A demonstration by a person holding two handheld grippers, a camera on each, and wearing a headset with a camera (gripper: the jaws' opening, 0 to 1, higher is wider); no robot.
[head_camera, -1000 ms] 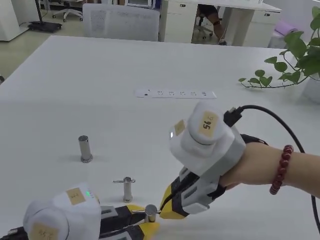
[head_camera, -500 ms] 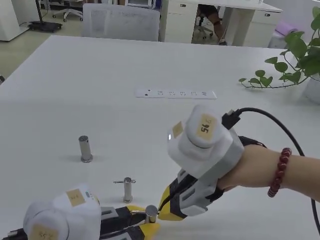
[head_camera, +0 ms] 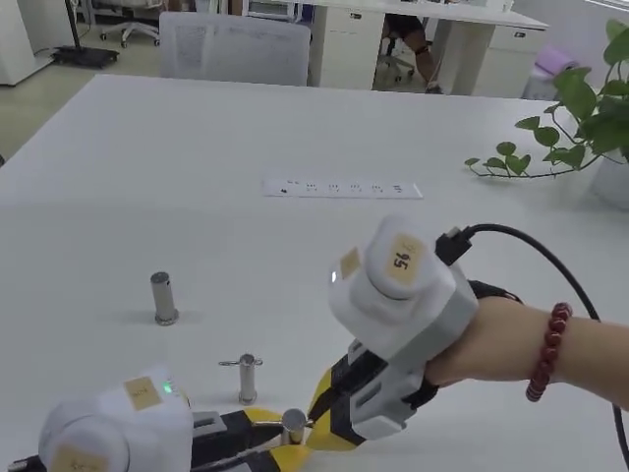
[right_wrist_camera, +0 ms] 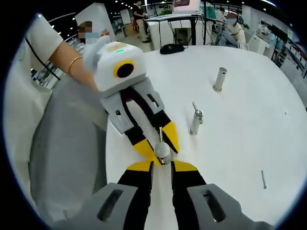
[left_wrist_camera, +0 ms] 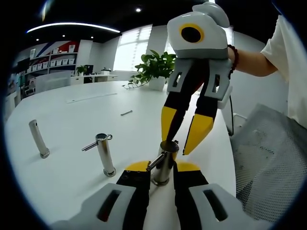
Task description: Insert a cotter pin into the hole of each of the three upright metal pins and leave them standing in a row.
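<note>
My left gripper (left_wrist_camera: pixel 162 171) is shut on the base of an upright metal pin (left_wrist_camera: pixel 165 160), which stands near the table's front edge (head_camera: pixel 293 424). A cotter pin (left_wrist_camera: pixel 154 163) sticks through the hole in it. My right gripper (right_wrist_camera: pixel 163 165) comes from the other side, its jaws a narrow gap apart at the pin's head, shut on the cotter pin's end. A second pin (head_camera: pixel 247 378) with a cotter pin through it stands just behind. A bare third pin (head_camera: pixel 163 298) stands farther left.
A loose cotter pin (left_wrist_camera: pixel 126 113) lies on the white table (head_camera: pixel 295 246) beyond the pins. A white power strip (head_camera: pixel 342 188) lies mid-table and a potted plant (head_camera: pixel 575 118) reaches in at the right. An office chair (head_camera: pixel 236 44) stands at the far edge.
Both grippers stay at the near pin and barely shift. The camera has tilted a little, so the whole scene sits slightly lower.
</note>
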